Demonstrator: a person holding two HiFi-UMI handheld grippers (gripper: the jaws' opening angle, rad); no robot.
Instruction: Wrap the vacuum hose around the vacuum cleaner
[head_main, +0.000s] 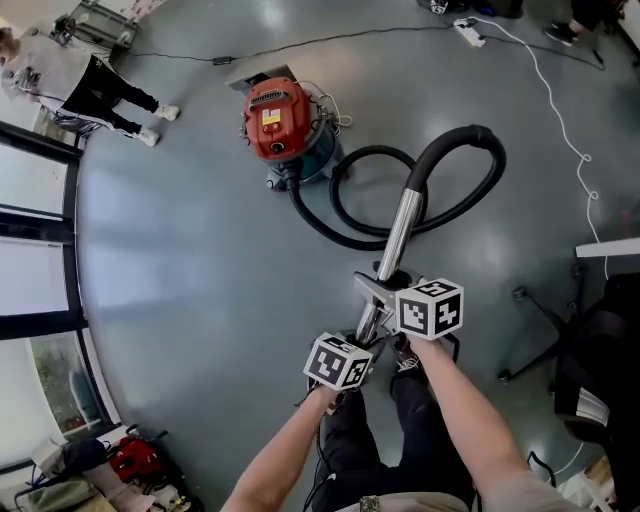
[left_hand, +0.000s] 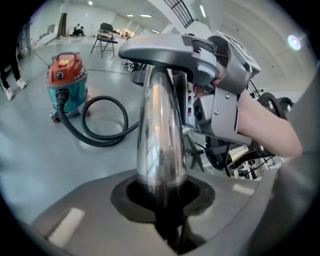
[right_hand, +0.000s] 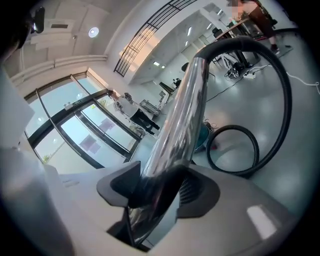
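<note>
Judging from how things lie, we are only at the start of the task: no part of the hose (head_main: 470, 132) is wound on the vacuum cleaner (head_main: 283, 125) yet. Our left gripper (head_main: 366, 330) is clenched on the near end of the metal tube (head_main: 402, 225). Our right gripper (head_main: 385, 290) is clenched on the same tube just beyond it, a little closer to the hose. Past both grippers the tube runs into the black bend of the hose. From there the hose drops to the floor and lies in loose loops between the grippers and the cleaner, joined to the cleaner low on its body. The cleaner stands well ahead of the jaws. We think only the taking of the tube is done. What is left is to bring it to the cleaner and lay the whole hose around the body, turn after turn.
</note>
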